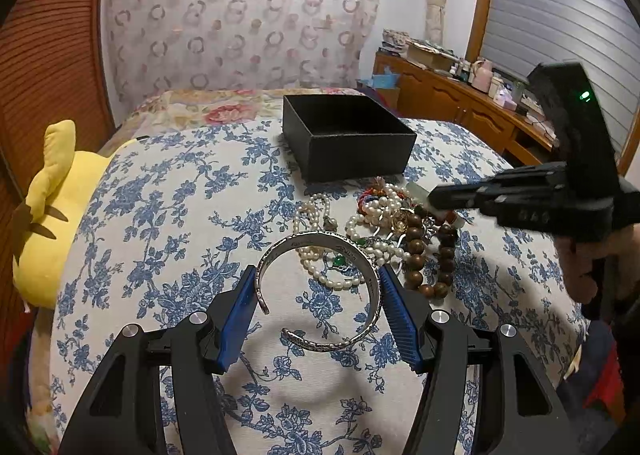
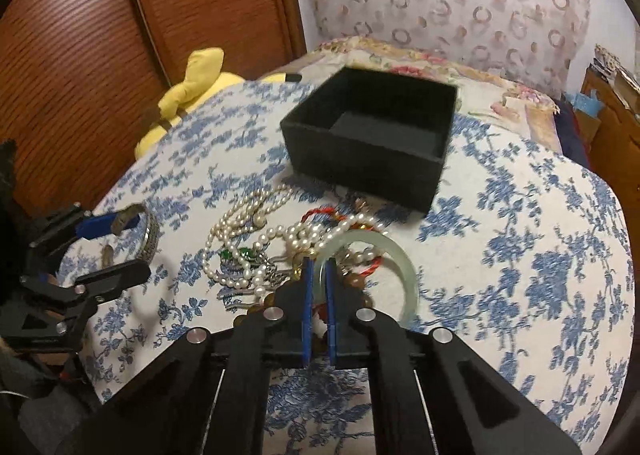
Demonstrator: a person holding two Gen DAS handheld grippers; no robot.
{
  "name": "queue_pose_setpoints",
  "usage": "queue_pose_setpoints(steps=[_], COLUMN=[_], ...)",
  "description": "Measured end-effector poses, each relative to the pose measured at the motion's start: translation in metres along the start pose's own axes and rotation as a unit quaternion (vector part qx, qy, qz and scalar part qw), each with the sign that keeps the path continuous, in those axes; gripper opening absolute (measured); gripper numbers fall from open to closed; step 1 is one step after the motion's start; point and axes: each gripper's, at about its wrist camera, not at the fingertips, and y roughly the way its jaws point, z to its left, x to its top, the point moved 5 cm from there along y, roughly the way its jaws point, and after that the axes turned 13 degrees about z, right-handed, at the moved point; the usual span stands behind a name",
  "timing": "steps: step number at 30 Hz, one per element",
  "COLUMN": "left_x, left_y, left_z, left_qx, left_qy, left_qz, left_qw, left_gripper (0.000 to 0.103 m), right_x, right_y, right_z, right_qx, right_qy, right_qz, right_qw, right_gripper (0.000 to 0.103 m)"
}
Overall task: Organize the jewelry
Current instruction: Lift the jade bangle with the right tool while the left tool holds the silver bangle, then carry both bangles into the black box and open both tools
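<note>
The black box [image 1: 347, 135] stands open-topped, nothing over its mouth. The jewelry heap [image 1: 384, 231] lies directly before its near wall, obstructing low approach there. Bare floral cloth [image 2: 540, 255] right of the heap offers clear passage.

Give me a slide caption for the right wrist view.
Right gripper clamps pale green bangle from jewelry pile, black box behind.

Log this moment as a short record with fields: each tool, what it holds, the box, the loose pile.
left tool: shut across the silver cuff bracelet
right tool: shut on the pale green bangle
black box: open, nothing visible inside
loose pile: pearl strands, wooden bead bracelet, red cord, beside the box
surface: blue floral cloth
</note>
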Motion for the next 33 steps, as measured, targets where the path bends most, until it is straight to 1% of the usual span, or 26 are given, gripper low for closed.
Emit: queue_pose_setpoints(steps=[3,4,6,8,12,15,16,17,18,19,21,22,24,25,26,27,28,29,31,33], left_x=[0.0,0.0,0.001,0.004,0.009,0.007,0.007,0.006,0.005,0.005,0.005,0.005,0.005,0.005,0.004,0.005,0.004,0.005,0.007,0.013], left_y=[0.0,0.0,-0.001,-0.001,-0.002,-0.003,-0.002,-0.002,-0.002,-0.002,-0.002,-0.002,-0.003,-0.002,-0.002,-0.002,-0.002,-0.003,-0.003,-0.002], left_z=[0.001,0.0,0.001,0.001,-0.001,-0.002,-0.003,-0.003,-0.003,-0.003,-0.004,-0.004,-0.004,-0.004,-0.003,-0.004,-0.003,-0.003,-0.003,-0.005], left_qx=[-0.001,-0.001,-0.001,0.001,0.004,0.001,0.001,0.001,0.001,0.001,0.0,0.0,0.0,0.0,0.0,0.001,0.001,0.002,0.004,0.004], left_qy=[0.001,0.001,0.002,0.004,0.009,0.009,0.009,0.009,0.01,0.01,0.01,0.01,0.009,0.01,0.01,0.011,0.011,0.012,0.014,0.016], left_qz=[0.0,-0.001,-0.001,-0.002,-0.005,-0.005,-0.005,-0.004,-0.004,-0.003,-0.003,-0.003,-0.004,-0.004,-0.003,-0.003,-0.003,-0.004,-0.005,-0.007], left_qw=[1.0,1.0,1.0,1.0,0.9999,0.9999,0.9999,0.9999,0.9999,0.9999,0.9999,0.9999,0.9999,0.9999,0.9999,0.9999,0.9999,0.9999,0.9999,0.9998], left_gripper=[0.058,0.058,0.058,0.058,0.058,0.058,0.058,0.058,0.058,0.058,0.058,0.058,0.058,0.058,0.058,0.058,0.058,0.058,0.058,0.058], right_x=[0.002,0.003,0.006,0.009,0.006,-0.001,-0.003,-0.005,-0.007,-0.009,-0.012,-0.014,-0.016,-0.017,-0.017,-0.017,-0.016,-0.015,-0.01,-0.006], right_y=[-0.018,-0.023,-0.034,-0.04,-0.03,-0.012,-0.007,-0.005,-0.002,0.003,0.01,0.015,0.024,0.027,0.028,0.028,0.022,0.019,0.004,-0.01], right_z=[-0.004,-0.004,-0.003,0.0,0.007,0.017,0.021,0.023,0.025,0.028,0.031,0.031,0.03,0.029,0.027,0.027,0.025,0.023,0.02,0.016], right_qx=[0.011,0.01,0.005,0.001,-0.005,-0.006,-0.005,-0.006,-0.008,-0.012,-0.028,-0.043,-0.064,-0.071,-0.077,-0.075,-0.074,-0.07,-0.049,-0.048], right_qy=[0.0,-0.002,-0.009,-0.017,-0.038,-0.05,-0.056,-0.058,-0.06,-0.064,-0.073,-0.079,-0.088,-0.091,-0.094,-0.097,-0.094,-0.089,-0.081,-0.077], right_qz=[-0.022,-0.03,-0.044,-0.048,-0.034,-0.012,-0.006,-0.003,-0.001,0.006,0.016,0.023,0.037,0.04,0.042,0.042,0.033,0.028,0.005,-0.015], right_qw=[1.0,1.0,0.999,0.999,0.999,0.999,0.998,0.998,0.998,0.998,0.997,0.996,0.993,0.992,0.992,0.992,0.992,0.993,0.996,0.996], right_gripper=[0.007,0.0,0.0,0.0,0.001,0.001,0.003,0.007,0.016,0.023,0.027,0.027,0.027,0.024,0.016,0.013,0.01,0.01,0.01,0.01])
